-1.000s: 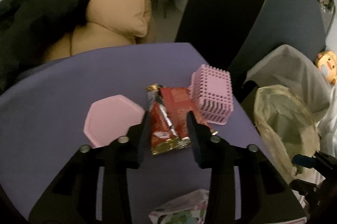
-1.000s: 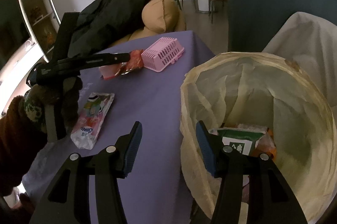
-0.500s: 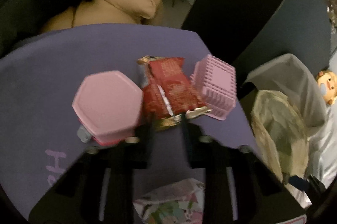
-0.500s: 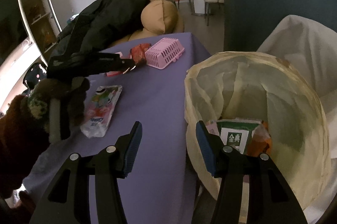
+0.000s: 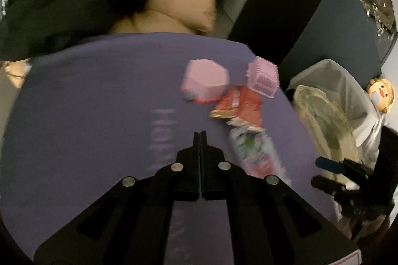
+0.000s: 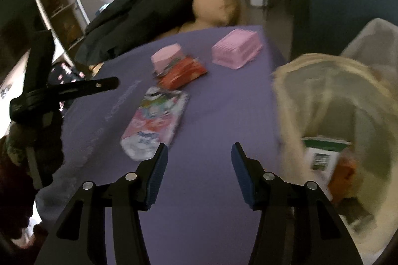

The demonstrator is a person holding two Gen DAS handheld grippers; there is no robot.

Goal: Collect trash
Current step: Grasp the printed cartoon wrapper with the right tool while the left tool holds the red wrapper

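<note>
On the purple counter (image 6: 219,115) we see two pieces of trash lying flat. The red wrapper (image 6: 182,73) is crinkled foil with gold-edged ends; in the right wrist view its long axis runs from the pink hexagonal box (image 6: 166,57), which it touches, toward the counter's far right corner. Just nearer to us lies the pink-and-white tissue pack (image 6: 155,124), glossy and printed with cartoon colours, its long axis running from the near edge toward the far edge, its far end close to the wrapper; whether they touch we cannot tell. A pink slatted basket (image 6: 236,50) sits upside down by the far right corner.

Our left tool (image 5: 199,138) has its jaws pressed together, having just been closing, with nothing between them; it hangs over bare cloth to the left of the trash. Our right tool (image 6: 199,165) stands spread and empty above the near edge, beside the lined bin (image 6: 323,95) off the counter's right edge.
</note>
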